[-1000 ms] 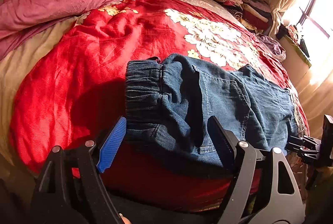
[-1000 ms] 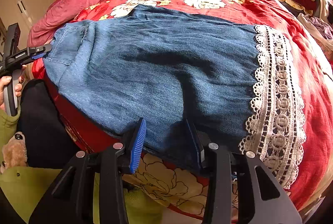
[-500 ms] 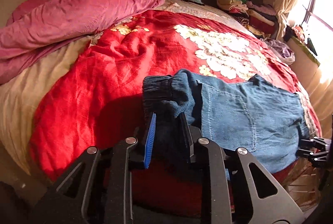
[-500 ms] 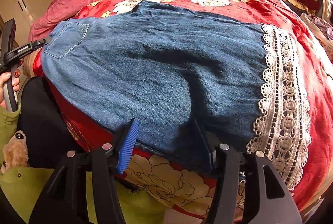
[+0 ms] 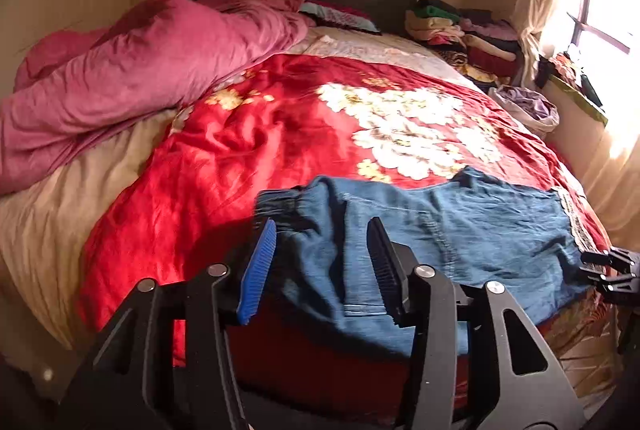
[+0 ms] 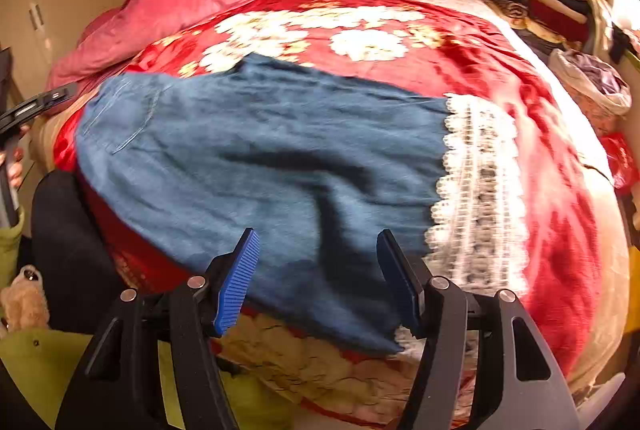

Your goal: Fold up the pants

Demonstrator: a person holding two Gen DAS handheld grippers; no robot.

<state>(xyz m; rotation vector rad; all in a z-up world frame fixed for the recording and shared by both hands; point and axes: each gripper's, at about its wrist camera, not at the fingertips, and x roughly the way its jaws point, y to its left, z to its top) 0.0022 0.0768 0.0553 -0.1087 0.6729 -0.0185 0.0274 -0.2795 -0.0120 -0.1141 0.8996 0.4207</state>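
Blue denim pants (image 5: 460, 230) lie flat across the near edge of the red flowered bedspread (image 5: 248, 150), elastic waistband (image 5: 280, 202) to the left in the left wrist view. Their white lace hem (image 6: 476, 190) shows in the right wrist view. My left gripper (image 5: 320, 266) hovers over the waist end, its jaws opening, and the denim lies below them without either pad pressing on it. My right gripper (image 6: 318, 280) hangs over the leg's near edge close to the lace, its jaws also opening, pads off the cloth. Each gripper shows at the edge of the other's view: right gripper (image 5: 608, 270), left gripper (image 6: 36, 106).
A pink duvet (image 5: 140, 70) is heaped on the bed's far left. Folded clothes (image 5: 460, 30) are stacked by the headboard, and a bag of laundry (image 5: 528, 110) sits at the bed's right side under the window. A green sleeve (image 6: 40, 358) and a plush toy (image 6: 24, 302) are at lower left.
The left gripper closed in on the waist end, then spread apart again and lifted back from it. The right gripper's jaws widened and it rose slightly. The pants stay flat.
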